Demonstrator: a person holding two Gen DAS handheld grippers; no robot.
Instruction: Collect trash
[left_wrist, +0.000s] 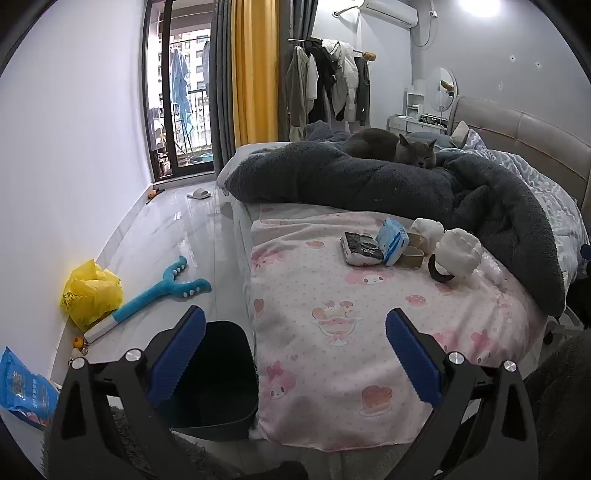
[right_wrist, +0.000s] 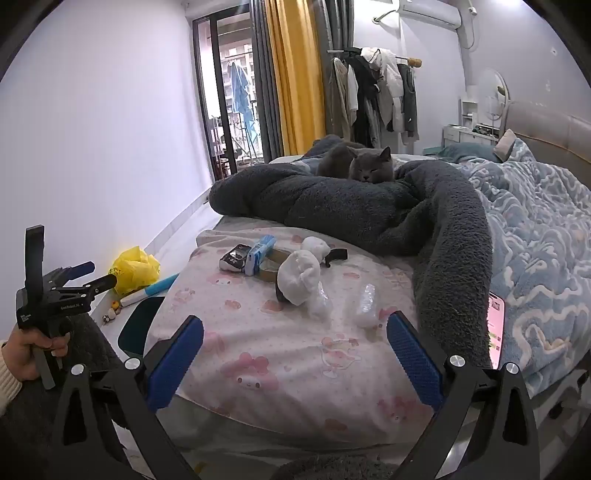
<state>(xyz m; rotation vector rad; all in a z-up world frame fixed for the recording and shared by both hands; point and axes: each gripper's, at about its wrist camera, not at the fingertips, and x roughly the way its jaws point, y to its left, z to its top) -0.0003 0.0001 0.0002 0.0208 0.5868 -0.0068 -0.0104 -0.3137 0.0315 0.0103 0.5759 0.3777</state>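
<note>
On the pink blanket lies a cluster of trash: a black-and-white packet, a blue tissue pack, tape rolls, crumpled white tissues and clear plastic wrappers. A black bin stands on the floor beside the bed. My left gripper is open and empty, over the bin and the bed corner; it also shows in the right wrist view. My right gripper is open and empty above the blanket, short of the trash.
A grey cat lies on a dark fleece blanket. On the floor are a yellow bag, a blue toy and a blue packet. A phone lies at the bed's right.
</note>
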